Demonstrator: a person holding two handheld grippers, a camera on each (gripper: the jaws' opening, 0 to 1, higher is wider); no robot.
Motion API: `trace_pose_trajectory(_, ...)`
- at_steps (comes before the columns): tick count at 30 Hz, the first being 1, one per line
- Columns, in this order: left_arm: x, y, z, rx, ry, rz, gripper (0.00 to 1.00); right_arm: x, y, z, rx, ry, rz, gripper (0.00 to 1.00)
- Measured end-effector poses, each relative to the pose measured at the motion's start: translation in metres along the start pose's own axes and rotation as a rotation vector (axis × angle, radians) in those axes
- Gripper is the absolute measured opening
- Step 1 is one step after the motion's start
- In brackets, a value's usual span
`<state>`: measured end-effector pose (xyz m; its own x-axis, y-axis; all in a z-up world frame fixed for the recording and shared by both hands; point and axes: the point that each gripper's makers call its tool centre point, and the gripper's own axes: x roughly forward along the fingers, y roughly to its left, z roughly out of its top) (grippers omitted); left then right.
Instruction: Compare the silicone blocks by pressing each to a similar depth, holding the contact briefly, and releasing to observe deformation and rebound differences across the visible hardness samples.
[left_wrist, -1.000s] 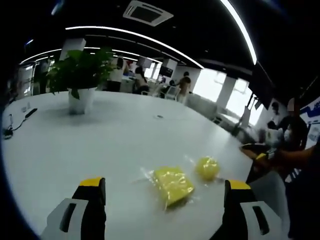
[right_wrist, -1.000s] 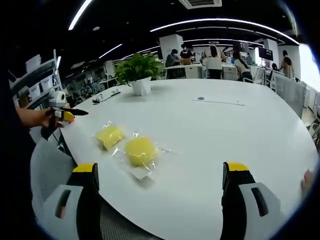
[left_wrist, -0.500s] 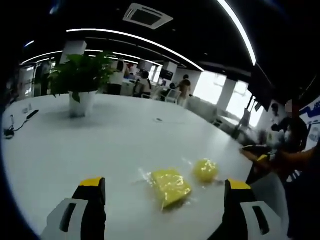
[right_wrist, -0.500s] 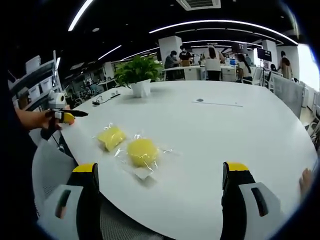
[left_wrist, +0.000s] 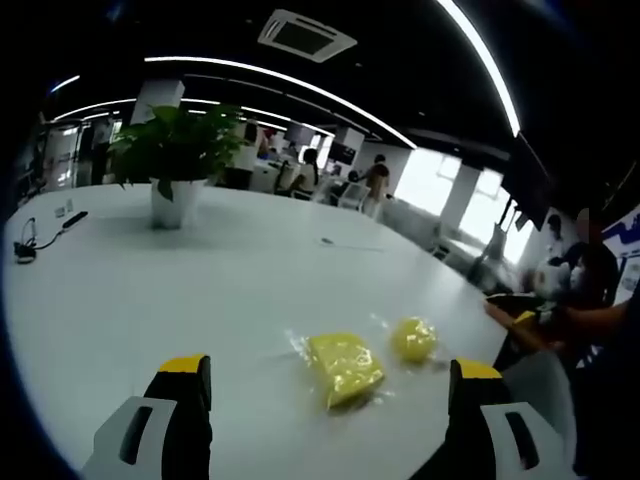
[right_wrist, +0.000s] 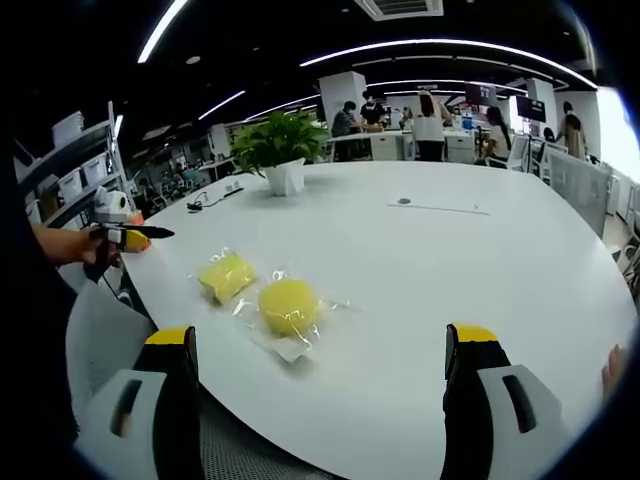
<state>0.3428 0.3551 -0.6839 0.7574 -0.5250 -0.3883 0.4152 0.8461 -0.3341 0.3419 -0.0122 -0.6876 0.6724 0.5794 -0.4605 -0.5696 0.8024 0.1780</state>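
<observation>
Two yellow silicone samples in clear plastic bags lie on the white table (left_wrist: 200, 290). The square yellow block (left_wrist: 345, 366) sits nearer my left gripper (left_wrist: 330, 385), which stands open and well short of it. Beyond it lies the round yellow block (left_wrist: 414, 338). In the right gripper view the round yellow block (right_wrist: 287, 305) is the nearer one, with the square yellow block (right_wrist: 227, 275) behind and to its left. My right gripper (right_wrist: 320, 355) is open above the table's near edge (right_wrist: 330, 440). The left gripper (right_wrist: 125, 236) shows at far left, held in a hand.
A potted plant (left_wrist: 175, 160) in a white pot stands at the back of the table; in the right gripper view the plant (right_wrist: 282, 150) is beyond the blocks. Cables (left_wrist: 40, 235) lie at the far left edge. People sit at desks behind. A chair (right_wrist: 110, 320) stands by the table.
Both views have shifted slightly; the blocks stay where they lie on the table. Both grippers remain open.
</observation>
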Motion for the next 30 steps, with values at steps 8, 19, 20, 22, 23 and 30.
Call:
trace_pose_trajectory(8, 0.0009, -0.0007, -0.0023, -0.002, 0.002, 0.0, 1.0, -0.0008, 0.0003, 0.0001, 0.008, -0.004, -0.005, 0.96)
trace_pose_trajectory(19, 0.0023, -0.0028, -0.0039, 0.005, 0.008, -0.007, 1.0, -0.0019, 0.0005, -0.0023, 0.015, -0.007, -0.009, 0.96)
trace_pose_trajectory(20, 0.0023, -0.0032, -0.0039, 0.004, 0.008, -0.007, 1.0, -0.0022, 0.0002, -0.0024, 0.016, -0.007, -0.01, 0.96)
trace_pose_trajectory(22, 0.0022, -0.0032, -0.0038, 0.004, 0.007, -0.007, 1.0, -0.0027, -0.0002, -0.0025, 0.017, -0.008, -0.012, 0.96)
trace_pose_trajectory(23, 0.0023, -0.0033, -0.0035, 0.005, 0.006, -0.007, 1.0, -0.0031, -0.0005, -0.0026, 0.018, -0.009, -0.012, 0.96)
trace_pose_trajectory(30, 0.0032, -0.0033, -0.0035, 0.025, 0.013, -0.007, 1.0, -0.0046, -0.0034, -0.0009, 0.009, -0.017, -0.027, 0.96)
